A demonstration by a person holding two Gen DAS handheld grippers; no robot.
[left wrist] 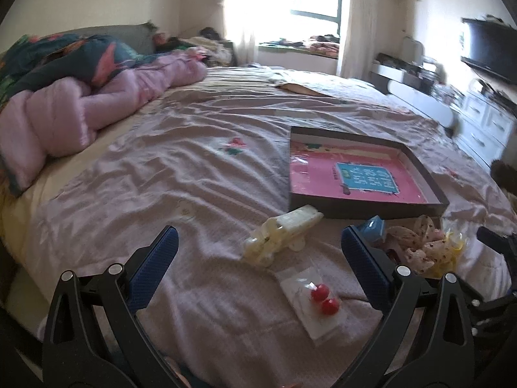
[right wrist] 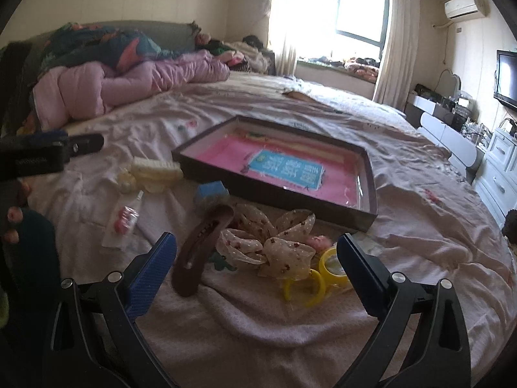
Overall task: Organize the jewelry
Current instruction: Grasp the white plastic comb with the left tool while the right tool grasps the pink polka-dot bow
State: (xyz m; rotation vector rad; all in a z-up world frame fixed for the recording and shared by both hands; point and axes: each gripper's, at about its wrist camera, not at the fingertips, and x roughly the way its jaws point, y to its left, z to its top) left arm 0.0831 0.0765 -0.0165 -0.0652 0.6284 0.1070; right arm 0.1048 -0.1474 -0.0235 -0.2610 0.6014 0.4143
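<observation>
**Sunlit bedroom with a wide bed**

A wide bed [right wrist: 404, 226] under a wrinkled pale pink sheet fills the near and middle ground. A pink quilt [right wrist: 129, 80] and a dark patterned blanket [right wrist: 106, 43] lie heaped at far left against a grey headboard [right wrist: 168, 30]. Strong daylight floods through the far window [right wrist: 358, 9], flanked by cream curtains [right wrist: 392, 38]. The walls are cream. An air conditioner [right wrist: 462, 5] hangs high at right, above a television [right wrist: 507, 77] and white drawers [right wrist: 499, 174].

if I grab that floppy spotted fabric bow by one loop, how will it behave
The fabric bow looks like thin sheer cloth, so it will probably sag and feel light. It overlaps the yellow rings, so lifting may drag them.
</observation>
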